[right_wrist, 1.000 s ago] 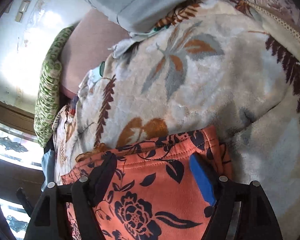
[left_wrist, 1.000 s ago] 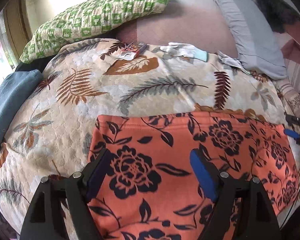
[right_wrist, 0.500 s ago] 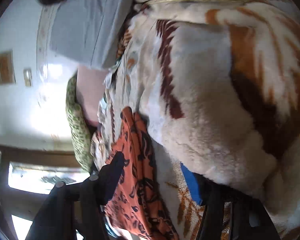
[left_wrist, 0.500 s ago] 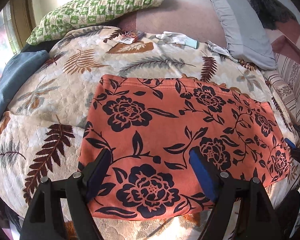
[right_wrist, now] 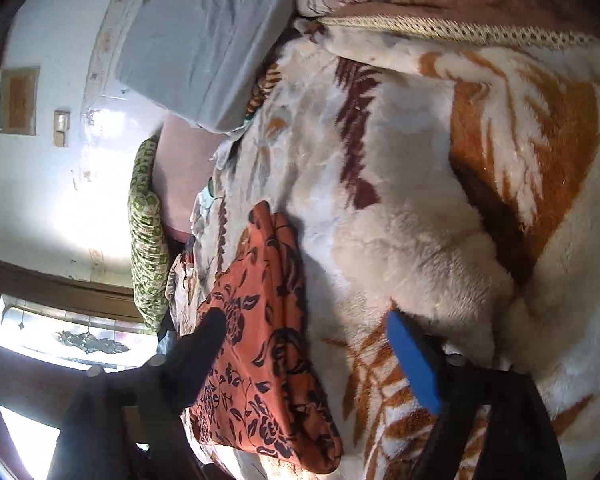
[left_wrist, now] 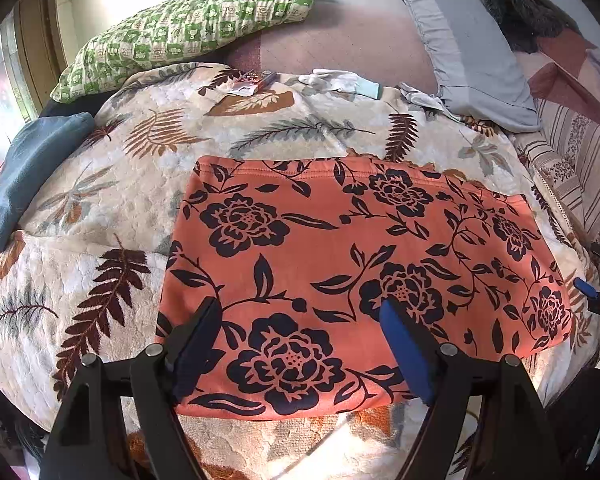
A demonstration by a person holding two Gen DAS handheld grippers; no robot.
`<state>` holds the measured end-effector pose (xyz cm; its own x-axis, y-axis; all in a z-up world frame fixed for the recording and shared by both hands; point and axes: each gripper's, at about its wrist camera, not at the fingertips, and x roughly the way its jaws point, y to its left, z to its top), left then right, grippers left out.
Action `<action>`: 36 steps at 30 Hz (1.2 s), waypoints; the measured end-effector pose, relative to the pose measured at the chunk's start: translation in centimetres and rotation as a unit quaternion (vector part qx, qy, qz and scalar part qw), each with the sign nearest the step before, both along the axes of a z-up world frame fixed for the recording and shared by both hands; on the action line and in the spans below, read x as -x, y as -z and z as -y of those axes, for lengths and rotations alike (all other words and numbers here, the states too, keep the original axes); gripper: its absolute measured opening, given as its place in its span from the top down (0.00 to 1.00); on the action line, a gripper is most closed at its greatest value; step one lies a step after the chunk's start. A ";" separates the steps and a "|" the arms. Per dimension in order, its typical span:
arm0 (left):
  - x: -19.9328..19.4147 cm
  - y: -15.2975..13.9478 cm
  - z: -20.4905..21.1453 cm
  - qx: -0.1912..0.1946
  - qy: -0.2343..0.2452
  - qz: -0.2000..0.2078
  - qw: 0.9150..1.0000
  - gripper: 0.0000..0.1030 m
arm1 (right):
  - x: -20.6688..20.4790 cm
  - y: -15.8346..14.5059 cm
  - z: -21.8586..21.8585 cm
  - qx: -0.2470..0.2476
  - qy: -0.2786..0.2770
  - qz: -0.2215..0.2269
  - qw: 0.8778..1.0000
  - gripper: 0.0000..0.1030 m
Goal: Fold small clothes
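Note:
An orange garment with a black flower print (left_wrist: pixel 340 264) lies flat and spread on the leaf-patterned blanket (left_wrist: pixel 112 216). My left gripper (left_wrist: pixel 296 320) is open and empty, hovering above the garment's near edge. My right gripper (right_wrist: pixel 304 336) is open and empty, tilted on its side at the garment's right edge; the garment (right_wrist: pixel 260 320) shows edge-on under its left finger. The right gripper's blue pad also shows in the left wrist view (left_wrist: pixel 588 288), just beyond the garment's right side.
A green checked pillow (left_wrist: pixel 188 28) and a grey pillow (left_wrist: pixel 472 40) lie at the bed's head. A folded blue cloth (left_wrist: pixel 24 176) sits at the left. White gloves (left_wrist: pixel 336 80) and a small packet (left_wrist: pixel 252 80) lie at the far side. A striped cover (left_wrist: pixel 580 168) lies right.
Both grippers have drawn back from the garment, which now lies spread out flat. The right gripper has rolled onto its side at the garment's right edge. Both stayed open.

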<state>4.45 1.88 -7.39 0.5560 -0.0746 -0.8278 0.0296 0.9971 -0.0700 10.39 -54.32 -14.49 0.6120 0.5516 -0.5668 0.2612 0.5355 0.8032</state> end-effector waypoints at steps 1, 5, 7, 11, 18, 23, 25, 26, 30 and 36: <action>0.0 0.0 0.2 0.000 0.001 0.001 1.000 0.21 | 0.3 -0.8 -0.6 0.011 -0.009 0.002 1.000 0.15; 0.2 0.1 0.9 -0.004 0.000 0.003 1.000 0.21 | 0.4 -2.6 -4.0 -0.005 -0.061 0.009 0.998 0.15; 0.2 0.1 1.2 -0.006 -0.001 0.000 1.000 0.21 | 0.3 -3.6 -6.5 -0.016 -0.098 0.032 0.995 0.15; 0.2 0.3 1.5 -0.015 -0.005 -0.003 1.000 0.21 | -1.1 -4.0 -11.3 -0.030 -0.152 0.061 0.986 0.15; 0.5 0.2 1.6 -0.020 -0.003 0.000 1.000 0.21 | -2.6 1.5 -10.1 -0.049 -0.062 -0.038 0.996 0.20; 0.3 0.2 2.4 -0.019 0.002 -0.001 1.000 0.21 | -2.7 -2.8 -11.8 0.003 -0.112 -0.004 0.994 0.19; 0.4 0.2 2.6 -0.025 0.006 0.000 1.000 0.21 | -3.3 -2.6 -12.2 0.013 -0.113 -0.007 0.994 0.17; 0.4 0.1 2.6 -0.027 0.006 0.002 1.000 0.21 | -3.6 -2.1 -12.2 0.017 -0.110 -0.017 0.994 0.17; -0.1 0.3 1.5 -0.025 -0.014 0.007 1.000 0.20 | -4.3 0.8 -11.1 0.005 -0.080 -0.086 0.993 0.17; -2.2 6.4 0.8 -0.055 -0.025 -0.074 0.995 0.18 | -7.3 -4.5 -13.1 0.079 -0.117 -0.028 0.990 0.17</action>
